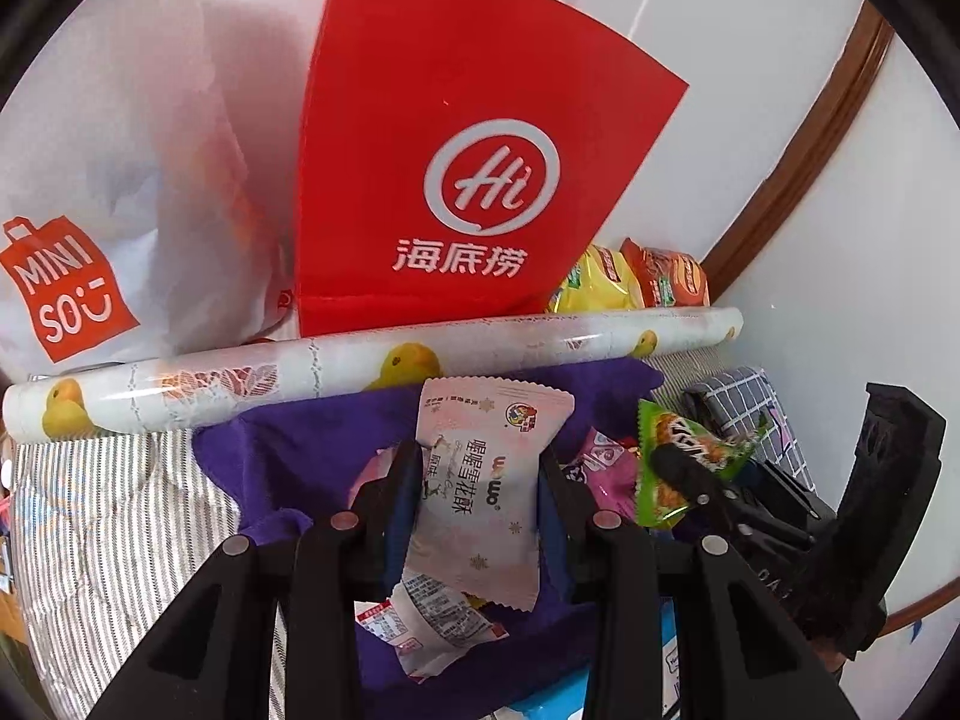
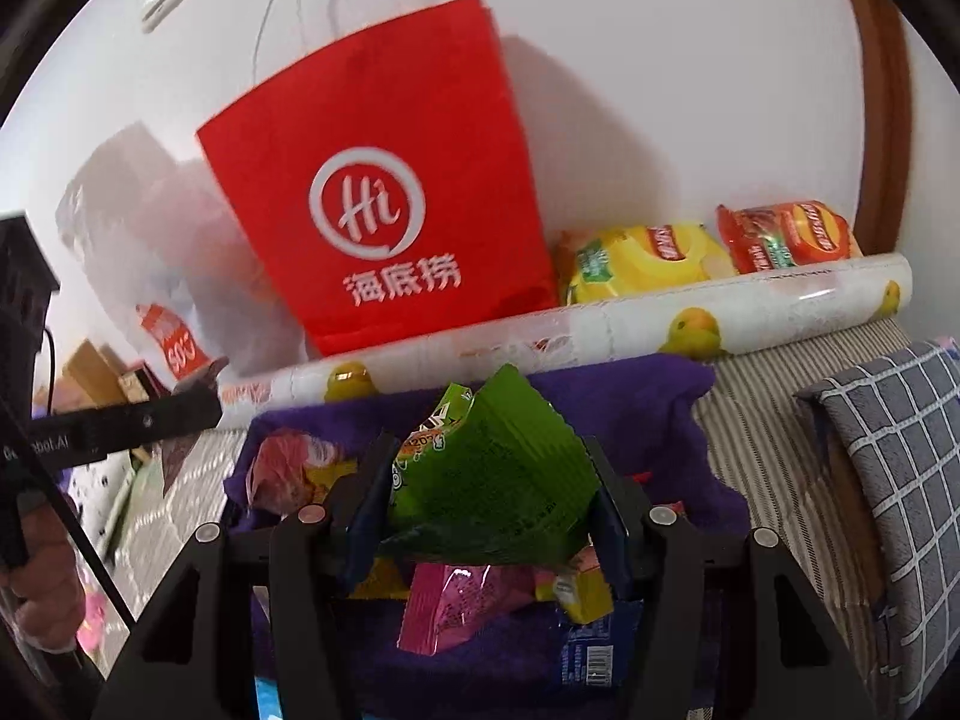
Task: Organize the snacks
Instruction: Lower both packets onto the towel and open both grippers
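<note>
My left gripper [image 1: 477, 468] is shut on a white-and-pink snack packet [image 1: 480, 492], held upright above a purple cloth [image 1: 300, 450]. My right gripper [image 2: 489, 480] is shut on a green snack packet [image 2: 504, 480]; in the left wrist view that same green packet [image 1: 678, 456] shows to the right, pinched by the other gripper. More snacks lie on the purple cloth [image 2: 630, 408] below: a pink packet [image 2: 462, 606], a yellow one [image 2: 576, 594] and a red-and-yellow one [image 2: 288, 468]. A red paper bag [image 1: 468, 138] [image 2: 390, 204] stands against the wall behind.
A roll printed with yellow ducks [image 1: 360, 372] [image 2: 600, 330] lies across in front of the bags. A white MINISO bag [image 1: 90, 228] stands left of the red one. Yellow [image 2: 642, 261] and red [image 2: 786, 237] chip bags lie behind the roll. A grey checked cushion [image 2: 900, 468] sits right.
</note>
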`<state>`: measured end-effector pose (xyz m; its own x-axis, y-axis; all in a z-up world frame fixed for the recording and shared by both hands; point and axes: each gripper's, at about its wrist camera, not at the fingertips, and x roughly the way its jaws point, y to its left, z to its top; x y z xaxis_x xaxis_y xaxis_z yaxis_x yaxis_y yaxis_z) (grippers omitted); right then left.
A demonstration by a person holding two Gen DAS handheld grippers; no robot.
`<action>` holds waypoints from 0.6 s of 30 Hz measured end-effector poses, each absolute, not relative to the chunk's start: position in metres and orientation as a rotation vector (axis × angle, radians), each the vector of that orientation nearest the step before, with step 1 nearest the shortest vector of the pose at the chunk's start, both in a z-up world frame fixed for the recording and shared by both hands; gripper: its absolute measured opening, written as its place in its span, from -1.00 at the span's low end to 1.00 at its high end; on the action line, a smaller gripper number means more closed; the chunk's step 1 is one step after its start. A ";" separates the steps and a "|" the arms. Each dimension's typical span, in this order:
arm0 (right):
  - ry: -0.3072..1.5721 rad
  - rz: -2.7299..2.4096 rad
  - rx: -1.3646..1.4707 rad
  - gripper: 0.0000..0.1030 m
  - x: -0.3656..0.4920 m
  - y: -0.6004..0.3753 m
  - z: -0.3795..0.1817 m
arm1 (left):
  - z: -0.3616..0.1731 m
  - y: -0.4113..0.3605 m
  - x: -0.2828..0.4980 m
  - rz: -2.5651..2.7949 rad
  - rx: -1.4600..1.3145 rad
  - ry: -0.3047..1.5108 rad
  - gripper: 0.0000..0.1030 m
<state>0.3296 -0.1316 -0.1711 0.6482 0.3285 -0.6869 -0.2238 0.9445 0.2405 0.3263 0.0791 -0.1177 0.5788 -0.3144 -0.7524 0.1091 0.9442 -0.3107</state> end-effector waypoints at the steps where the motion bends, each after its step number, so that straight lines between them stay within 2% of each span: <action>1: 0.813 0.314 0.133 0.13 0.330 -0.130 -0.172 | -0.118 0.077 0.326 -0.256 -0.239 0.926 -0.33; 10: 0.882 0.322 0.088 0.16 0.335 -0.120 -0.187 | -0.128 0.059 0.328 -0.292 -0.207 0.962 -0.33; 18: 0.870 0.319 0.081 0.23 0.333 -0.121 -0.184 | -0.138 0.049 0.330 -0.302 -0.195 0.993 -0.33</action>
